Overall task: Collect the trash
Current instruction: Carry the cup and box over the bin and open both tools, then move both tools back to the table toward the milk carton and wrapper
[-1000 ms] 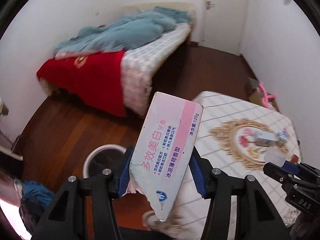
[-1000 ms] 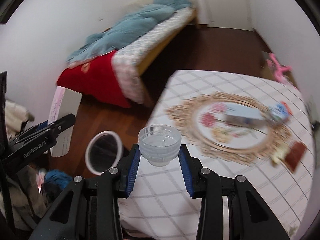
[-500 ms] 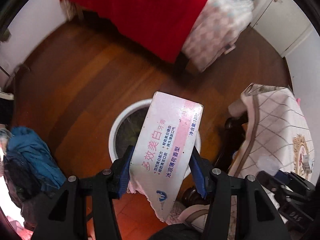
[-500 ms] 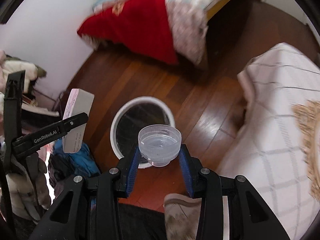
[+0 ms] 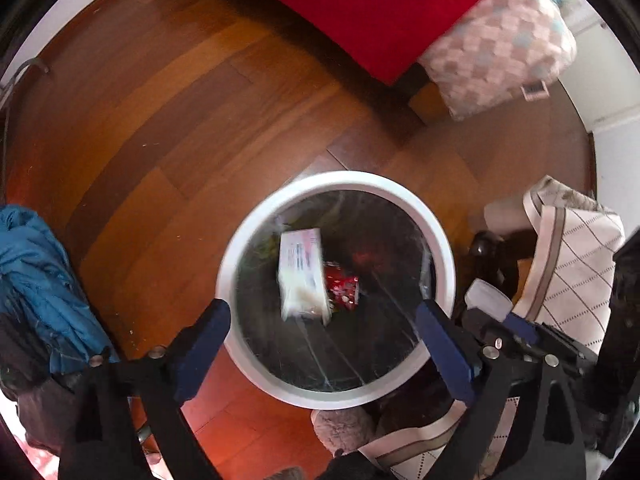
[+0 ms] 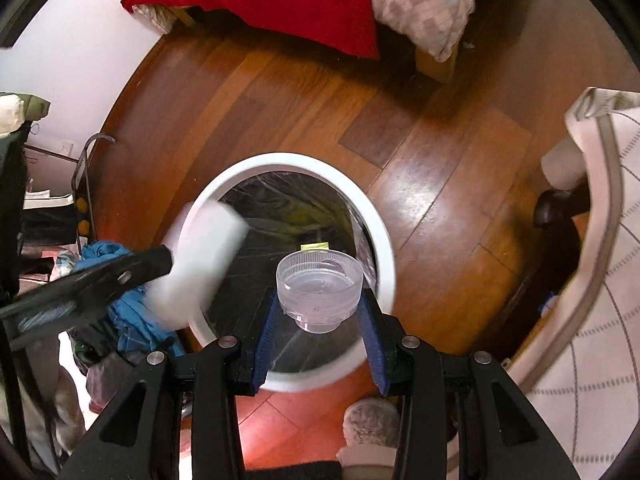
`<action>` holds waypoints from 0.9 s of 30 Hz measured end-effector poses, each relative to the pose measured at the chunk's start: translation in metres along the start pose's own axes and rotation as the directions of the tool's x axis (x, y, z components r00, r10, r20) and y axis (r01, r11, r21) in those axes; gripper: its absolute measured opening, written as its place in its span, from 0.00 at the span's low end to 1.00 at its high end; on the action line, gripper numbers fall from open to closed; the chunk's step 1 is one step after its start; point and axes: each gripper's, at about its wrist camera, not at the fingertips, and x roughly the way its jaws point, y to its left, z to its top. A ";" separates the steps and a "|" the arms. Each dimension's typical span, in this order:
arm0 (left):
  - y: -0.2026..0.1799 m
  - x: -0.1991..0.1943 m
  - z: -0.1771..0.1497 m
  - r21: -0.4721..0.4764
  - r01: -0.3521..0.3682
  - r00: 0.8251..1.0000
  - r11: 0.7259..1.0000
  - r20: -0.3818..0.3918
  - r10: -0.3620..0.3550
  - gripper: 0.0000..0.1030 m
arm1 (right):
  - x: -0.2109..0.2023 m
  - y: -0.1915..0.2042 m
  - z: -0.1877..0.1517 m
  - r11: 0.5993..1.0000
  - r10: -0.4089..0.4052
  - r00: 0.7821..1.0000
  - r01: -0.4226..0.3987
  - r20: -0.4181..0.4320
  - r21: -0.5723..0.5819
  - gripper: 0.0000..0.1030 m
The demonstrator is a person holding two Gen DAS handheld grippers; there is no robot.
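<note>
My left gripper (image 5: 322, 312) points straight down over a white-rimmed trash bin (image 5: 336, 180) lined with a dark bag, and its jaws are opening wide. The white and pink toothpaste box (image 5: 302, 276) is blurred and loose inside the bin's mouth, and neither pad touches it. A red wrapper (image 5: 344, 288) lies in the bin beside it. My right gripper (image 6: 320, 300) is shut on a clear plastic cap (image 6: 320, 280), over the bin's near right rim (image 6: 280, 160). The right wrist view shows the box (image 6: 200, 264) as a white blur beside one left finger (image 6: 120, 276).
The bin stands on a wooden floor. A bed with a red blanket (image 5: 380, 12) lies beyond it. A table under a checked cloth (image 5: 576, 280) is at the right and a heap of blue clothing (image 5: 36, 272) at the left. A grey slipper (image 6: 372, 420) sits below the bin.
Both grippers swung down from table height to just above the bin. The left jaws spread apart and the toothpaste box dropped out. The right gripper still holds the cap.
</note>
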 end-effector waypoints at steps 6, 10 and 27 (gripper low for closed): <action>0.021 -0.023 -0.019 -0.049 -0.099 0.988 0.994 0.112 0.104 0.93 | 0.005 0.001 0.014 1.000 -0.021 1.000 0.021 0.012 -0.017 0.76; 0.023 -0.034 -0.039 -0.067 -0.176 0.973 0.982 0.138 0.184 0.93 | -0.005 0.003 0.011 0.997 -0.055 0.998 0.056 0.032 -0.045 1.00; -0.013 -0.092 -0.105 0.003 -0.223 0.949 0.975 0.231 0.217 0.93 | -0.087 0.009 -0.070 0.978 -0.171 0.978 0.183 0.119 -0.103 1.00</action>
